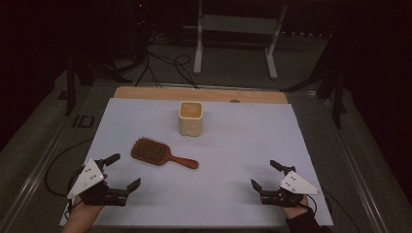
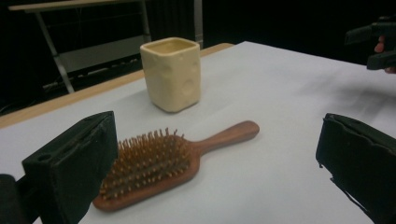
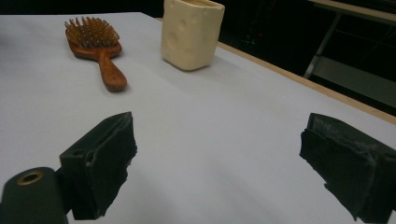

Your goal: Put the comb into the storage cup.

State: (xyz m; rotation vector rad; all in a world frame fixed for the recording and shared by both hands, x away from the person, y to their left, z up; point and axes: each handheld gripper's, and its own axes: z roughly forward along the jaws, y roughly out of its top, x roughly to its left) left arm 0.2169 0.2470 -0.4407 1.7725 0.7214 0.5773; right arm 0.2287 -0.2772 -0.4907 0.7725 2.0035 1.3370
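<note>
Left tongs (image 1: 125, 171) spread wide, empty, low over counter (image 1: 233, 160) near front left edge. Right tongs (image 1: 265, 174) spread too, empty, front right. Brush (image 1: 163, 153) flat on counter, bristles up, just ahead of left tongs, untouched. Cup (image 1: 190, 118) upright behind brush, apart.

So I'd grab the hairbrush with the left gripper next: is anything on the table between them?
Nothing visible. The left gripper, jaws open, faces the hairbrush across bare white table; the cream cup stands beyond the brush.
</note>
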